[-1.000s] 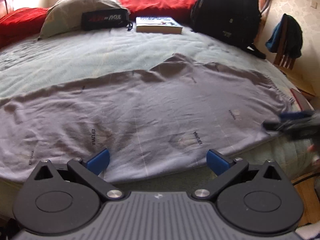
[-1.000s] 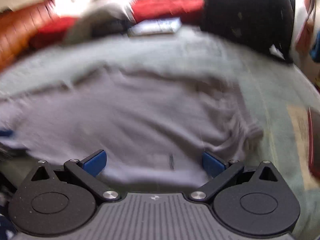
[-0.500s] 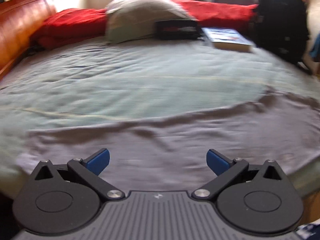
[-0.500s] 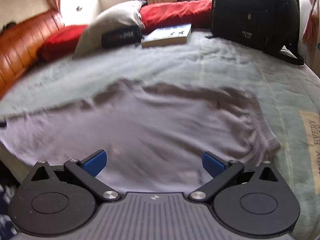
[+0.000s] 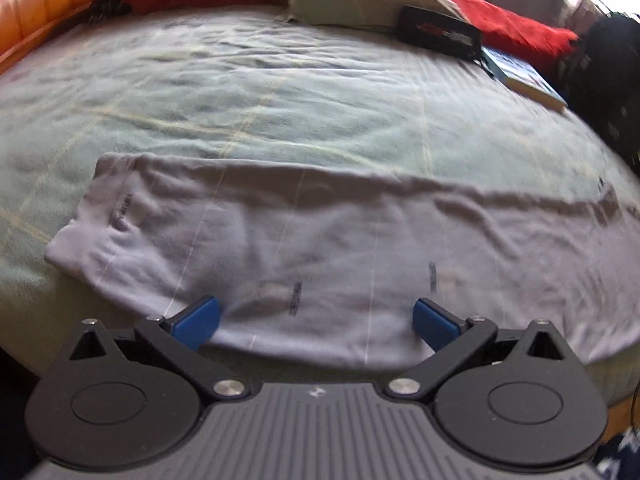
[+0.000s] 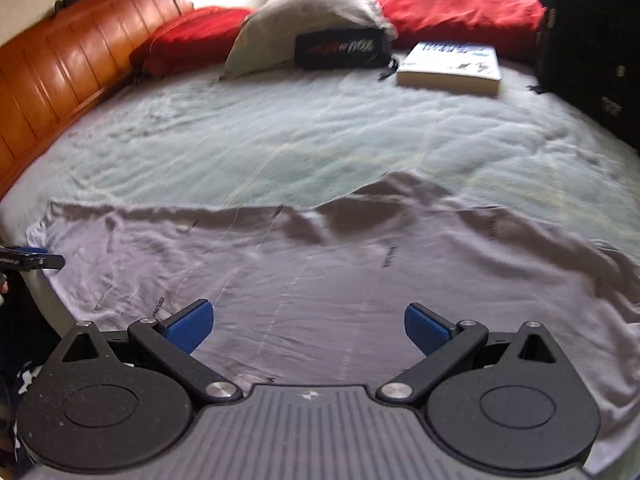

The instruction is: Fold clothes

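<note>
A pale lilac-grey garment (image 5: 340, 240) lies spread flat along the near edge of the bed, with small dark printed words on it. The same garment (image 6: 360, 280) fills the lower half of the right wrist view. My left gripper (image 5: 316, 322) hovers open over its near hem at the left end, blue pads wide apart and nothing between them. My right gripper (image 6: 308, 326) is open too, low over the cloth's middle. The left gripper's fingertip (image 6: 32, 258) shows at the far left edge of the right wrist view.
The bed has a light green blanket (image 6: 300, 140). At its far side are a grey pillow (image 6: 308, 12), red cushions (image 6: 460, 12), a black pouch (image 6: 340, 50), a book (image 6: 452, 66) and a black backpack (image 6: 592, 48). An orange wooden bed frame (image 6: 60, 80) runs along the left.
Both views have swung left along the bed. The left gripper now faces the garment's left end; the right gripper moved from the right end toward the middle. Both stayed open.
</note>
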A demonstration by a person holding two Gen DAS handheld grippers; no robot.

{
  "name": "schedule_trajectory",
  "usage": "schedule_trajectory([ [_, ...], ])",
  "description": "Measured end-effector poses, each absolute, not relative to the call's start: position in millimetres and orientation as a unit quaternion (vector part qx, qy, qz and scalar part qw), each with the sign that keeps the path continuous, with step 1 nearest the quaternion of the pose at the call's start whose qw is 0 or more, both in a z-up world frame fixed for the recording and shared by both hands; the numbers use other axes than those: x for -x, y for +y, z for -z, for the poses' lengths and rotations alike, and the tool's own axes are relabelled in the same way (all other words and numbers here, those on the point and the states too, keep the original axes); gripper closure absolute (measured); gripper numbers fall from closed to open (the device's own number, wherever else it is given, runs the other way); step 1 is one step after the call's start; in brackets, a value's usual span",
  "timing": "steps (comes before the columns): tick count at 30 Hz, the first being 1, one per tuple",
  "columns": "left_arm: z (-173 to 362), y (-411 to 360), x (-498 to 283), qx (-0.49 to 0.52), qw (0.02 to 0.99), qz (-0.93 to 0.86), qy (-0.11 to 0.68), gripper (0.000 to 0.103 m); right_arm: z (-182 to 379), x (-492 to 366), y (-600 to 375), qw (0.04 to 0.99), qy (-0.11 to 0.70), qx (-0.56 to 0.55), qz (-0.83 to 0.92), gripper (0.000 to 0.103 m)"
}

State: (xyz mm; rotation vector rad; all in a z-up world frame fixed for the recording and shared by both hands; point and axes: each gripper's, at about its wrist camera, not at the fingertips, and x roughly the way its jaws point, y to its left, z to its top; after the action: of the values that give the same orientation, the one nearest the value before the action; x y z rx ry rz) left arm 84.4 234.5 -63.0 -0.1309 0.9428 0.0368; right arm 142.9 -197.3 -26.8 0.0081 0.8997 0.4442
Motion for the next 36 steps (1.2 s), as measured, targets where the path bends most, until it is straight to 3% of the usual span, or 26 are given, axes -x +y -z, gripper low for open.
schedule_trajectory([
  [5,55.4,229.3,-70.2,0.03,0.887,-0.002,0.46,0.001,47.8,-146.7,-172.2,0.856,0.47,0.026,-0.215,0.0],
  [11,28.0,234.5,-100.7,0.044,0.908,0.014,0.417,0.001,37.1,-143.2,-149.5,0.858,0.457,0.064,-0.228,0.0],
  [19,60.7,260.0,-163.0,0.086,0.899,0.007,0.428,0.001,27.6,-140.7,-142.6,0.858,0.451,0.066,-0.237,0.0],
  [24,52.5,278.8,-161.1,0.129,0.901,-0.018,0.413,0.001,29.7,-145.5,-149.9,0.86,0.455,0.051,-0.224,0.0],
  [31,48.5,235.3,-148.4,0.127,0.885,0.081,0.44,0.001,29.4,-145.2,-147.1,0.859,0.452,0.046,-0.238,0.0],
  [36,57.2,237.1,-127.6,0.092,0.889,0.047,0.446,0.001,30.6,-142.1,-151.3,0.86,0.452,0.042,-0.233,0.0],
])
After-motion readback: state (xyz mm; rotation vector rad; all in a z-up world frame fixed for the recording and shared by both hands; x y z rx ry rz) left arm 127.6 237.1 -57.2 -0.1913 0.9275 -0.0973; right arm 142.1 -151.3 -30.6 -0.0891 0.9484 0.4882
